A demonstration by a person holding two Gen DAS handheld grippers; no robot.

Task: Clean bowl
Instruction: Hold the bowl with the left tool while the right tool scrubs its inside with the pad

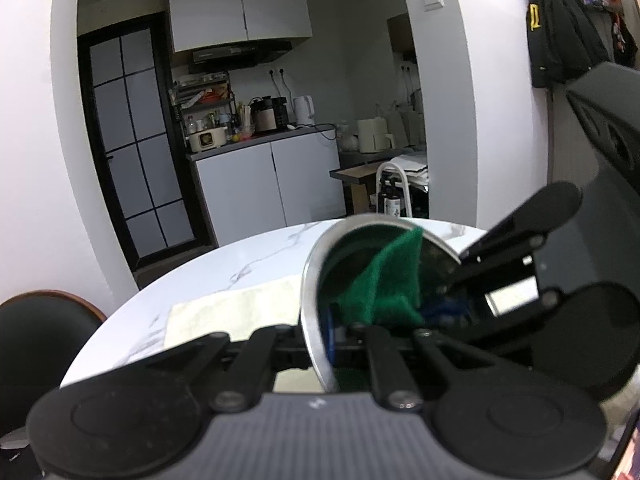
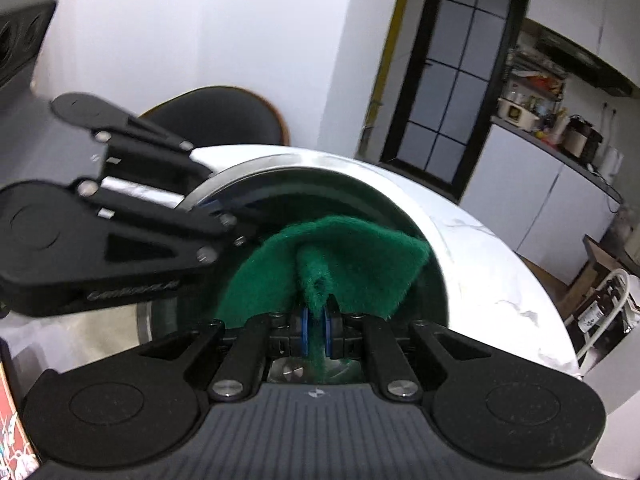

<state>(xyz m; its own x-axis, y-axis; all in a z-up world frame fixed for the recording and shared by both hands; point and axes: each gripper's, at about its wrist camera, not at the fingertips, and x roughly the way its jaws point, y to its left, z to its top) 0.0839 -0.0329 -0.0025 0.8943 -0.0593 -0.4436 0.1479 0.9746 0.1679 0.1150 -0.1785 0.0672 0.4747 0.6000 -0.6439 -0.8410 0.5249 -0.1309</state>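
A shiny steel bowl [image 1: 312,292] is held tilted above the white marble table [image 1: 240,268]. My left gripper [image 1: 320,344] is shut on the bowl's rim, which runs between its fingers. My right gripper [image 2: 316,320] is shut on a green scouring pad [image 2: 344,256] and presses it inside the bowl [image 2: 436,264]. The pad also shows in the left wrist view [image 1: 384,284], with the right gripper coming in from the right. The left gripper enters the right wrist view from the left and clamps the rim there.
A pale cloth [image 1: 236,312] lies flat on the table under the left gripper. A black chair [image 2: 216,116] stands at the table's far side. A kitchen counter with white cabinets [image 1: 264,184] lies beyond the table.
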